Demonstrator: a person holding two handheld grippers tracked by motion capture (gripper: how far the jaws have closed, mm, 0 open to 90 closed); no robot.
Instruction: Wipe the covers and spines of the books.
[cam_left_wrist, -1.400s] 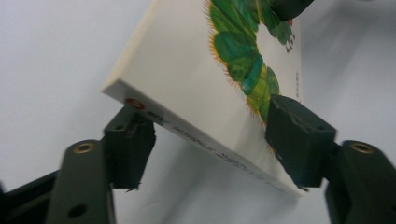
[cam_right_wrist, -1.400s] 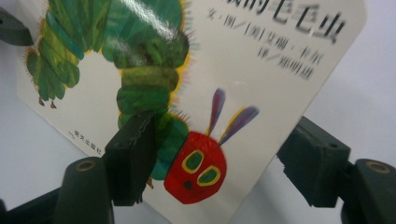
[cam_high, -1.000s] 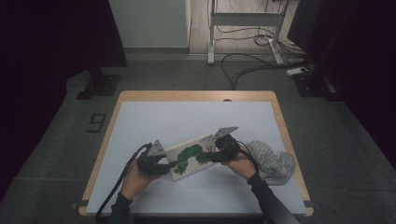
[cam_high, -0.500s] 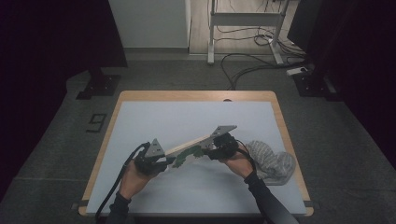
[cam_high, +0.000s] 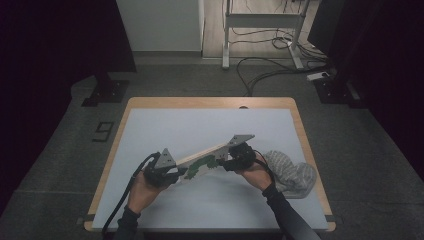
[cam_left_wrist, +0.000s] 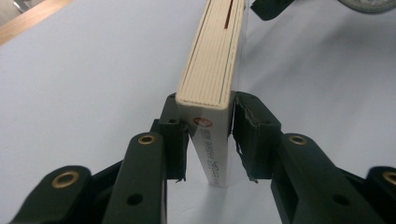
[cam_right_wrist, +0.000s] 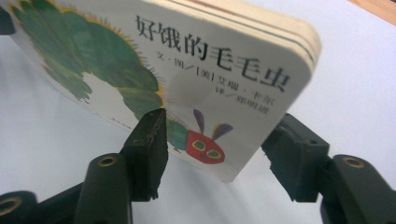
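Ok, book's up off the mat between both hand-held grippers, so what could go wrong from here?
1. The left hand-held gripper pinches only the spine corner of the board book; its jaws have just been closing, so the book could pivot or slip.
2. The right hand-held gripper straddles the lower cover corner, its far pad looking slack; that end may drop.
3. The grey cloth lies beside the right hand; it could snag.

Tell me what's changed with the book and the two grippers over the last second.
The book was tipped up from lying flat, cover up, to standing on edge between the grippers. The left gripper has just been closing and now clamps the book's spine end. The right gripper stays at the other end, one jaw on the cover, the other behind. Both hands, the grey cloth and the table stayed put.
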